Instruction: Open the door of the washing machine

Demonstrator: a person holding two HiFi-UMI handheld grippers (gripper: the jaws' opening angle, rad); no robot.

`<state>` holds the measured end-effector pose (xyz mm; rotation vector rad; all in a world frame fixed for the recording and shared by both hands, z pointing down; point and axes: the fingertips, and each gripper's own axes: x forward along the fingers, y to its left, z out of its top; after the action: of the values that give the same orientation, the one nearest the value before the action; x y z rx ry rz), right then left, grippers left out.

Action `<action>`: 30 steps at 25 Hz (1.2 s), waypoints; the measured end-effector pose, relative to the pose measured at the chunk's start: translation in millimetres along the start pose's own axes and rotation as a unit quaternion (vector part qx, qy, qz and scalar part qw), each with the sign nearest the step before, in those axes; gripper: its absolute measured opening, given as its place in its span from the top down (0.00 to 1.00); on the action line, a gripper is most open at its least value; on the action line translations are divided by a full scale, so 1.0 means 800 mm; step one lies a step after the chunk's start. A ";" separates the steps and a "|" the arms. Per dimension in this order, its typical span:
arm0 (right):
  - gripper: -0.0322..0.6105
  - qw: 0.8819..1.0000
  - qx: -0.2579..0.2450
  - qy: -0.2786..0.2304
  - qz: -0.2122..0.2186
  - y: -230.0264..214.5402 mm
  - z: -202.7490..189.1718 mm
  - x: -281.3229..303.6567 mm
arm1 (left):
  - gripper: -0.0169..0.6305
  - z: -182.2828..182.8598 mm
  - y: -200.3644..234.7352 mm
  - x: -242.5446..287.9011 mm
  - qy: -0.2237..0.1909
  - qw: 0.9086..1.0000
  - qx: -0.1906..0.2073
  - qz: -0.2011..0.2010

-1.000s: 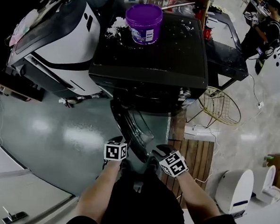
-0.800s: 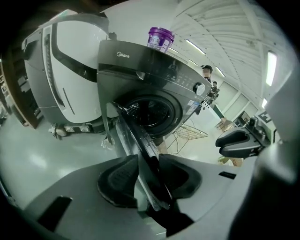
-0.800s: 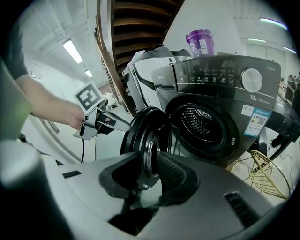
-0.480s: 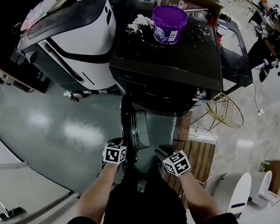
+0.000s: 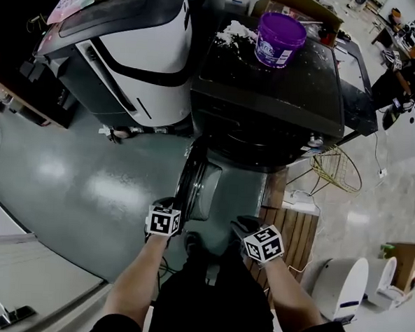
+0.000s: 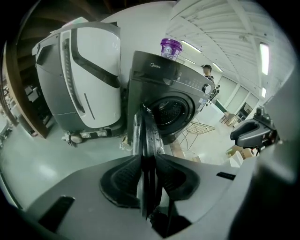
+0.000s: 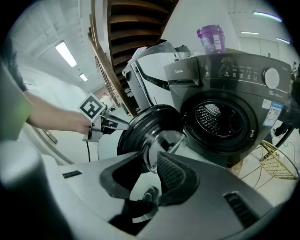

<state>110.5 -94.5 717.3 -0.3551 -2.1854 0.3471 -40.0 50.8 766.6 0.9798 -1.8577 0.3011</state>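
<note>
Left gripper (image 6: 149, 174) jaws are closing on the door (image 6: 146, 133).

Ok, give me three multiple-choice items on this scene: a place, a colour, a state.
1. Where does the purple tub stand? A on the floor; B on top of the washing machine; C inside the drum.
2. What colour is the washing machine's body? A white; B red; C black.
3. How is its door? A shut; B swung open; C taken off.
Answers: B, the tub rests on the machine's top; C, its panels are black; B, the door stands out from the front, its edge between the closing fingers of the left gripper.
</note>
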 end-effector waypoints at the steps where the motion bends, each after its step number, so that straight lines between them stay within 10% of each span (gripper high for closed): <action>1: 0.78 1.000 0.003 -0.001 -0.002 0.005 0.001 0.003 | 0.81 0.000 0.010 -0.002 0.000 1.000 0.001 0.001; 23: 0.83 0.999 0.021 -0.022 -0.032 0.049 0.077 0.011 | 0.79 0.025 0.143 -0.019 -0.010 0.999 0.030 0.021; 30: 0.84 0.999 0.006 -0.031 -0.026 0.037 0.085 -0.013 | 0.78 0.029 0.157 -0.042 -0.012 0.996 0.020 0.087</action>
<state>65.5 -79.8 658.9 -0.2843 -2.2473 0.3462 -140.8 134.9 752.8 0.8526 -1.9710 0.4346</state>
